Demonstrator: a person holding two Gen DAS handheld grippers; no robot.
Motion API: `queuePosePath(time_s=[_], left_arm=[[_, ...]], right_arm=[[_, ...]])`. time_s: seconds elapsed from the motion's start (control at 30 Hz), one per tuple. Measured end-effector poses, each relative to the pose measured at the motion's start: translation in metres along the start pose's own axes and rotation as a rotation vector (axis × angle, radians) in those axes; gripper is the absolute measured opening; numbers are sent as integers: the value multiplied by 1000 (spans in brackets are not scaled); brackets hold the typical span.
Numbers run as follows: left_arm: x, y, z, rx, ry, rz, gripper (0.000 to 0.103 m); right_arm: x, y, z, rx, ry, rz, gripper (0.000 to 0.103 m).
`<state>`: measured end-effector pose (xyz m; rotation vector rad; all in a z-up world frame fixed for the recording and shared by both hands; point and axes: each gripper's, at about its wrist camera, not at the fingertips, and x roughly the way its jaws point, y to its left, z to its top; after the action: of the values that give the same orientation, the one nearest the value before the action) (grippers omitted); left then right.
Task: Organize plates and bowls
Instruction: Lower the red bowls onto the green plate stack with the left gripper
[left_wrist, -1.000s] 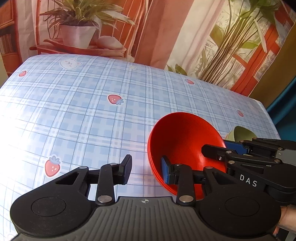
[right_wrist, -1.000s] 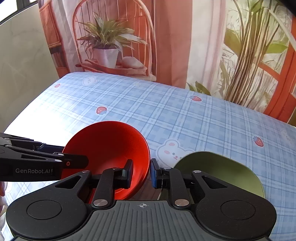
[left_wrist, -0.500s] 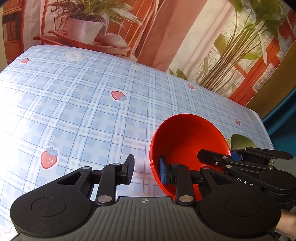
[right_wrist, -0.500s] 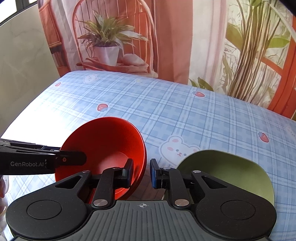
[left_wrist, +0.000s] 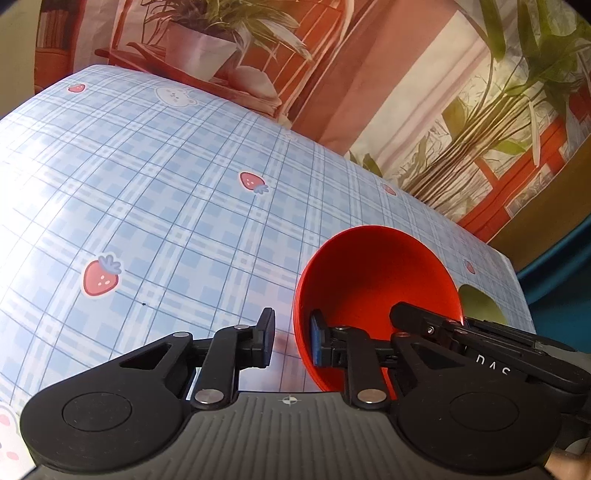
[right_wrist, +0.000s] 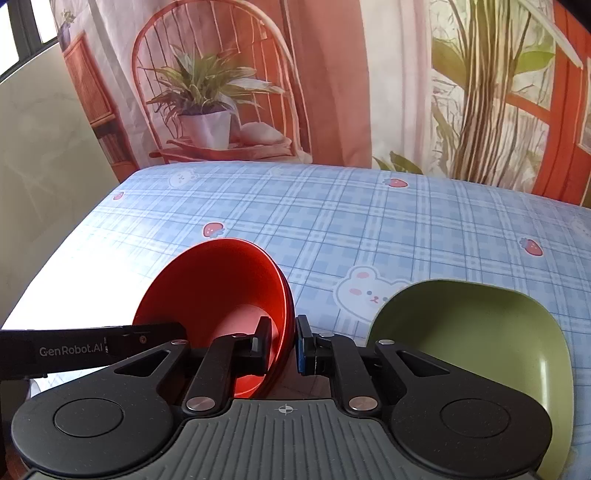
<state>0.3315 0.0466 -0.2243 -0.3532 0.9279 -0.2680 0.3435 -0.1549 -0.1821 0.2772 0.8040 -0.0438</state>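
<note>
My right claw (right_wrist: 281, 345) has its fingers straddling the near rim of the red bowl (right_wrist: 221, 288), one inside and one outside, drawn close on it; I judge it clamped on that rim, and the bowl hangs tilted, its mouth turned up and toward my left. My left claw (left_wrist: 291, 341) stands apart, its right finger inside the bowl (left_wrist: 373, 280), its left finger outside in free air, with the rim between them and no grip made. The green plate (right_wrist: 472, 332) lies on the surface just right of my right claw.

What worries me: the bowl is held by one edge only, so it could swivel in the pads or slip out if I swing it fast. If I close the left claw while the two tools sit this near, they may knock together and jolt the rim loose. Dropping it could also strike the plate.

The surface (right_wrist: 369, 221) wears a blue plaid cloth with strawberries and bears, washed in glare beyond my left claw. Ahead hangs a printed backdrop (right_wrist: 332, 74) showing a potted plant on a chair.
</note>
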Motion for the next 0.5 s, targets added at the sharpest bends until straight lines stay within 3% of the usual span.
queuePosePath(time_s=[0.5], left_arm=[[-7, 5, -9, -55, 13, -10, 18]], right_arm=[[-1, 11, -7, 10, -5, 18, 8]])
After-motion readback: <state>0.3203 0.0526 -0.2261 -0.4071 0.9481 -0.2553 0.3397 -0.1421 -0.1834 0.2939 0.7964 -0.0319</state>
